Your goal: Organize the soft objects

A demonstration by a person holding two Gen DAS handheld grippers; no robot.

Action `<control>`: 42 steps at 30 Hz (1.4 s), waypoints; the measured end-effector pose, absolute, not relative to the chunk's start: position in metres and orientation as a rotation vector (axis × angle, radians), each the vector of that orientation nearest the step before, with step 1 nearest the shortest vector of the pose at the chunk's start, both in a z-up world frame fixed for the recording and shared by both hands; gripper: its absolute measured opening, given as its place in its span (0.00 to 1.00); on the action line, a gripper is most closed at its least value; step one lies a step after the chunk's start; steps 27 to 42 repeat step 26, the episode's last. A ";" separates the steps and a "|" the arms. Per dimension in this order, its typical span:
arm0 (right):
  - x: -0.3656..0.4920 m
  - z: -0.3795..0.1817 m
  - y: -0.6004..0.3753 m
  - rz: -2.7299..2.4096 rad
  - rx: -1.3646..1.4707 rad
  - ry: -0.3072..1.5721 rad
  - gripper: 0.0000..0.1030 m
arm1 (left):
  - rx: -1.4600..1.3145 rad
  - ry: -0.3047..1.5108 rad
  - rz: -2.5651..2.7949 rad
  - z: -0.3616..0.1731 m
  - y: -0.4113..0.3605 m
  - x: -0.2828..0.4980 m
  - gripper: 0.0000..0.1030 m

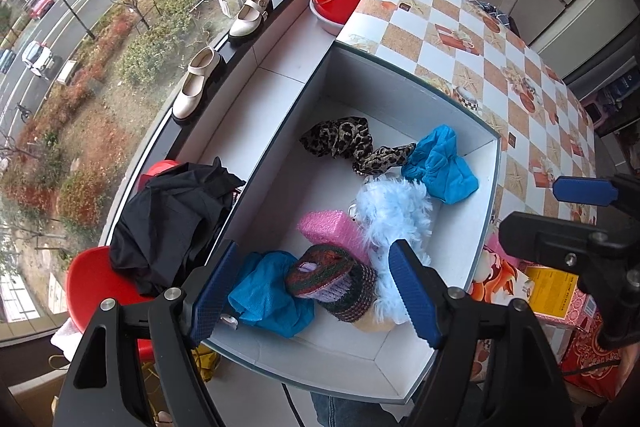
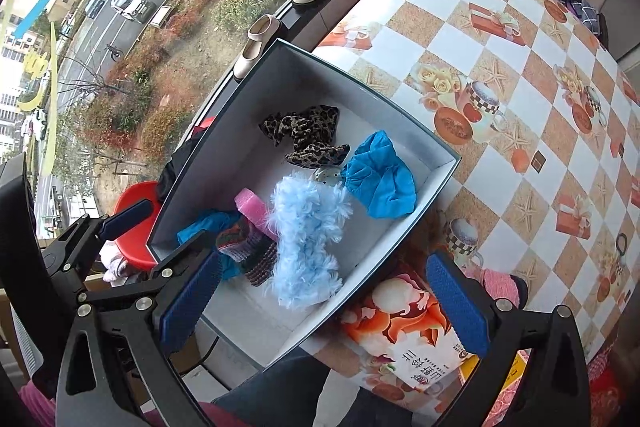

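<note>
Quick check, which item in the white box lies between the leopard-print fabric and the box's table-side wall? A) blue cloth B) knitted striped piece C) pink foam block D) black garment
A: the blue cloth sits right next to the leopard-print fabric, toward the white box's wall on the table side; the pink foam block lies nearer the grippers.

White inside, that box (image 1: 452, 239), with a dark grey-green rim. In it: a leopard-print scarf (image 1: 352, 143) in tan and black, two bright blue cloths (image 1: 438, 165) (image 1: 268, 293), a fluffy pale blue piece (image 1: 394, 215), a pink foam block (image 1: 330, 229), and a knitted piece (image 1: 334, 283) striped red, green and purple. The tabletop (image 1: 472, 35) wears orange-and-white checks with starfish and cup prints. Cream shoes (image 1: 198, 83) with black soles on the sill, a red chair (image 1: 90, 279) under black cloth (image 1: 172, 223), blue pads on the left hand-held gripper (image 1: 316, 297).
</note>
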State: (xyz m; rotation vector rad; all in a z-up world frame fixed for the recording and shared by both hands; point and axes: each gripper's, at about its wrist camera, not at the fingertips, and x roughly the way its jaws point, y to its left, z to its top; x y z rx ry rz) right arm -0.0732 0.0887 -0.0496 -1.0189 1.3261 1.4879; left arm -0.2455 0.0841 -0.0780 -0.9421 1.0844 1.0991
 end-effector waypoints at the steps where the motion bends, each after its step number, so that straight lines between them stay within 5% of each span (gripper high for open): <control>1: -0.073 -0.050 0.089 1.488 -1.019 1.326 1.00 | -0.943 1.086 1.101 -0.078 0.083 -0.246 0.77; 42: -0.078 -0.049 0.076 1.475 -1.040 1.272 1.00 | -0.917 0.995 1.091 -0.068 0.067 -0.251 0.78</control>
